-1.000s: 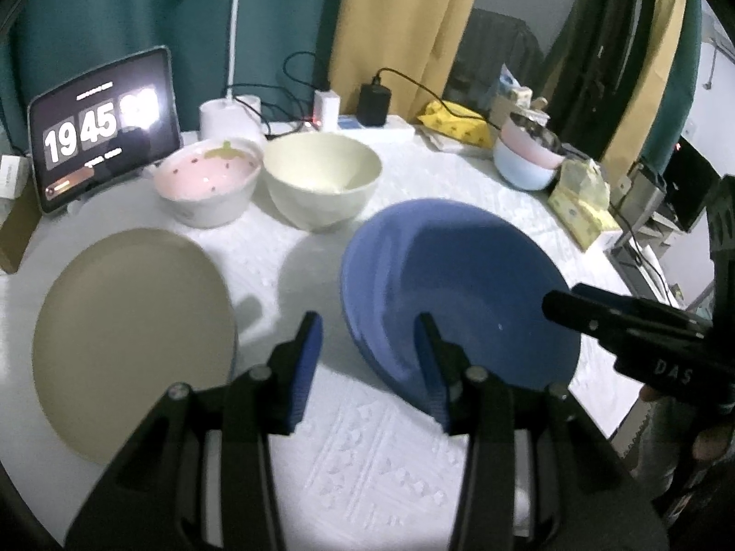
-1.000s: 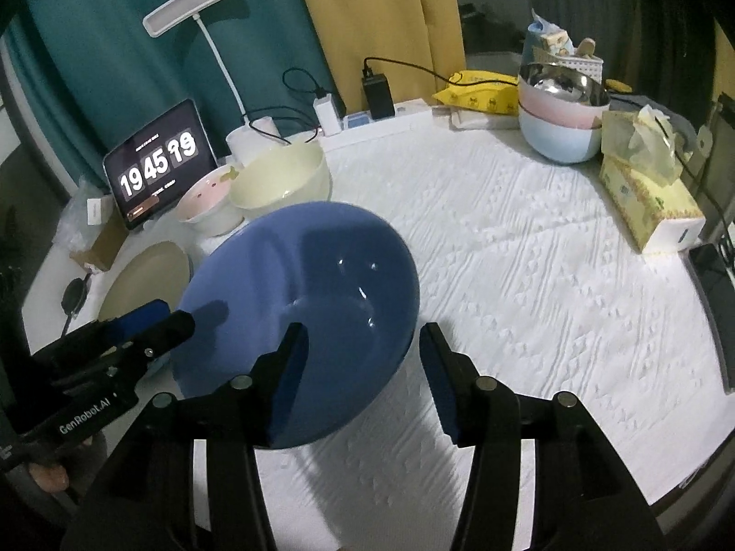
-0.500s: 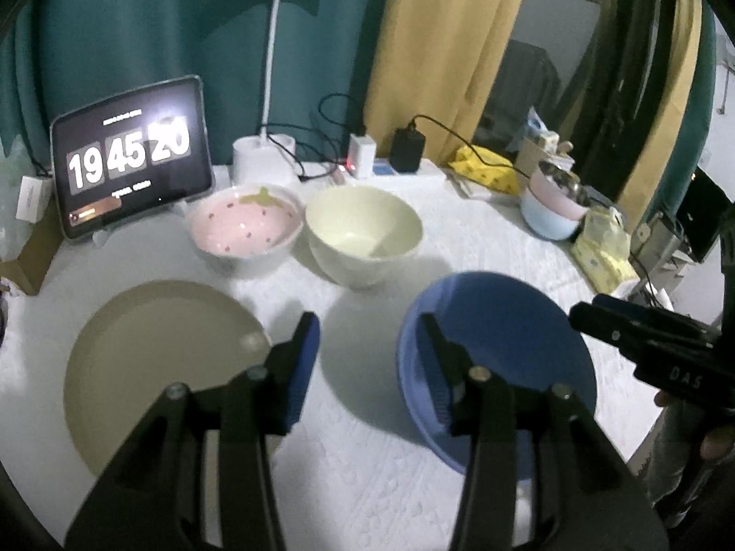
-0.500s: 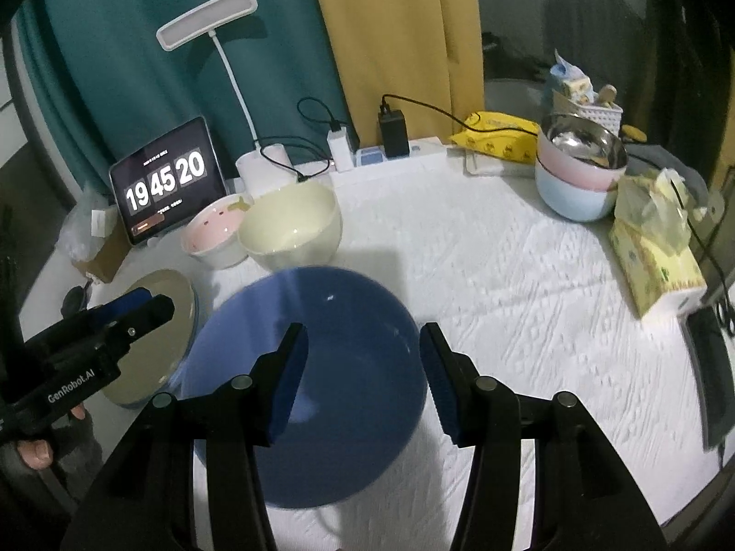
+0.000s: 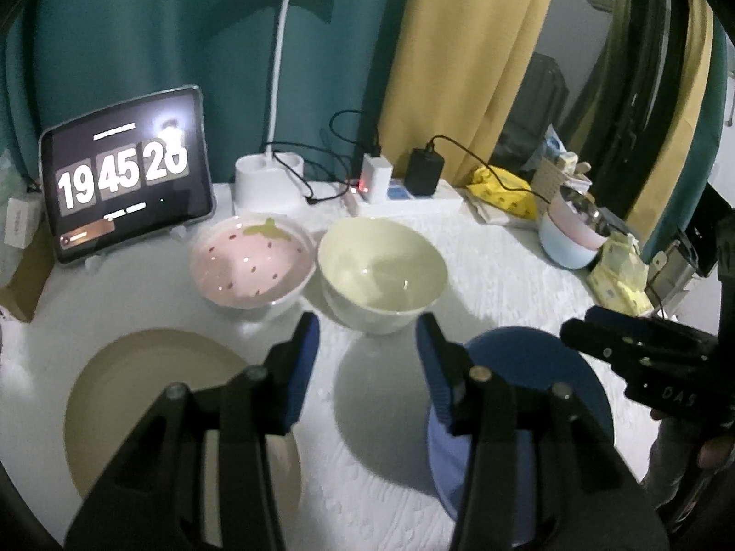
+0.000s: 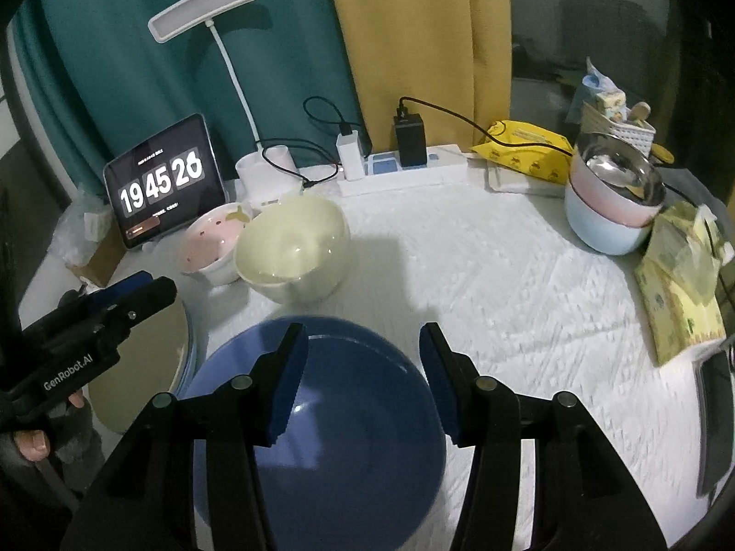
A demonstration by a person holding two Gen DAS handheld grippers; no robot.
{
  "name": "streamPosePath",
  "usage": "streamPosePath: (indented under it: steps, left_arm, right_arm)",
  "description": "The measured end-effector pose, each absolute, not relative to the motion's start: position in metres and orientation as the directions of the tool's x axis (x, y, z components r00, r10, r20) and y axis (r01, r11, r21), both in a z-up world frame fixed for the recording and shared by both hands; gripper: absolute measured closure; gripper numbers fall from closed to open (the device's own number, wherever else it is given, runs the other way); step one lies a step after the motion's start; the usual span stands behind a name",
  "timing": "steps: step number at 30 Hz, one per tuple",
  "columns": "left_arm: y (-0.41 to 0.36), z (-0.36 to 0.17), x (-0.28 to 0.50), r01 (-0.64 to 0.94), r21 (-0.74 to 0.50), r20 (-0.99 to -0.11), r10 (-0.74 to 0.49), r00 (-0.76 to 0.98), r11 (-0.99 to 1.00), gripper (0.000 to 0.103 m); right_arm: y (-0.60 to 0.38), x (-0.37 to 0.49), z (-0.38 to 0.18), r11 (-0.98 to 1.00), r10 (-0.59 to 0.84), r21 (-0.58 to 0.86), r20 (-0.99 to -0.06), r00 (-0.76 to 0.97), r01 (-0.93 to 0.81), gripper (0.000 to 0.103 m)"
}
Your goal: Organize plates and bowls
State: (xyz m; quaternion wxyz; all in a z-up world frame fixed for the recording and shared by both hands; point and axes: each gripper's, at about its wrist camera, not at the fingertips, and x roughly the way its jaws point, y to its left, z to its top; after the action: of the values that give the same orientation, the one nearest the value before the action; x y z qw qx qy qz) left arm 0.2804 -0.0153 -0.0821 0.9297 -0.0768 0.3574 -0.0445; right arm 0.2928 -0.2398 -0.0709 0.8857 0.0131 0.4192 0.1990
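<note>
Both grippers stood above the white tablecloth (image 6: 505,275), each with its jaws parted and nothing between the pads: the left gripper (image 5: 365,358) hung over bare cloth between the tan plate (image 5: 151,395) and the blue plate (image 5: 542,381), and the right gripper (image 6: 360,376) hung over the blue plate, clear of its rim. The blue plate lay flat on the cloth at the near edge, just beside the tan plate. In the right wrist view a pale blue rim showed under the tan plate, so that one seemed to sit on another dish; this could not be confirmed. The cream bowl (image 5: 381,271) and the pink strawberry bowl (image 5: 250,266) stood side by side behind the plates, near the tablet clock (image 5: 126,170). The step in hand was judged to be choosing the next dish to group. For a plate, a clean grip would want one pad under the rim and one above, approached low from the near edge, the plate kept level in transit. For the bowls, gripping the wall at the rim and lowering one squarely into the other would avoid chipping. The lamp (image 6: 206,4) cable lay close behind.
</note>
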Motion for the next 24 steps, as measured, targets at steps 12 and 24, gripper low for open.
streamPosePath:
  steps: [12,24]
  left_arm:
    - [-0.012,-0.092,0.314,0.012,-0.229,-0.683,-0.169,0.711,0.973,0.057]
    - [-0.005,-0.109,0.349,-0.039,-0.343,-0.731,-0.241,0.638,0.938,0.057]
  right_arm:
    - [-0.215,0.338,-0.074,0.896,0.421,0.255,-0.745,0.517,-0.363,0.050]
    - [-0.194,0.390,-0.093,0.906,0.413,0.316,-0.803,0.429,-0.281,0.050]
